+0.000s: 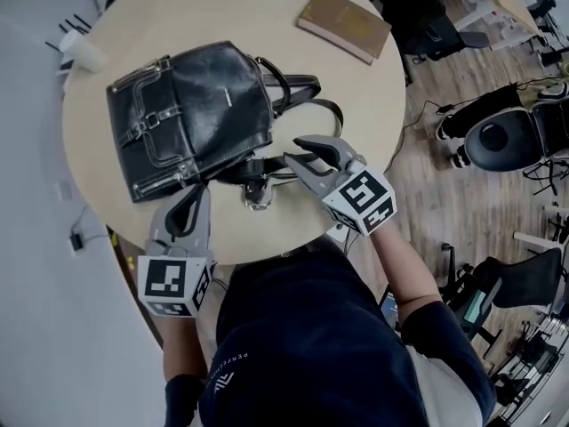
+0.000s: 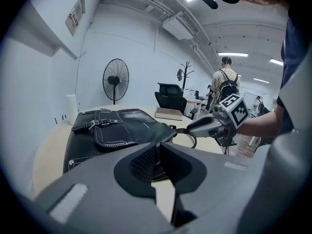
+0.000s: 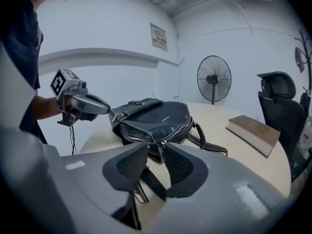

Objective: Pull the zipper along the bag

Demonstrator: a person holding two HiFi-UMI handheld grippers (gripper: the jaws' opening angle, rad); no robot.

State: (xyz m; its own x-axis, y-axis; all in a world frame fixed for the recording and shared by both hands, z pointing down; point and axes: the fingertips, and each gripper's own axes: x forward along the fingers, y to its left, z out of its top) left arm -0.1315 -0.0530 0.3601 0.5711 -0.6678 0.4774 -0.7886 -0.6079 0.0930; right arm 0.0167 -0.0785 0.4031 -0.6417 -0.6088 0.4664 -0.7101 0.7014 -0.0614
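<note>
Since the leather backpack (image 1: 191,114) looks soft, pinch its small zipper pull (image 3: 161,143) just ahead of the spread right hand-held gripper (image 1: 293,149); the barely parted left hand-held gripper (image 2: 157,147) holds nothing.

A brown book (image 1: 344,25) lies on the round table (image 1: 267,7); a standing fan (image 2: 115,80) stands beyond it

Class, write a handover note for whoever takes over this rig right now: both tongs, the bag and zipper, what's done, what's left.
Left tongs: barely open, empty, beside the bag.
Right tongs: wide open over a strap, gripping nothing, facing the zipper pull.
The bag lies flat on the table.
Done: nothing gripped yet.
Left: grip the pull, steady the bag, draw the zipper along.
</note>
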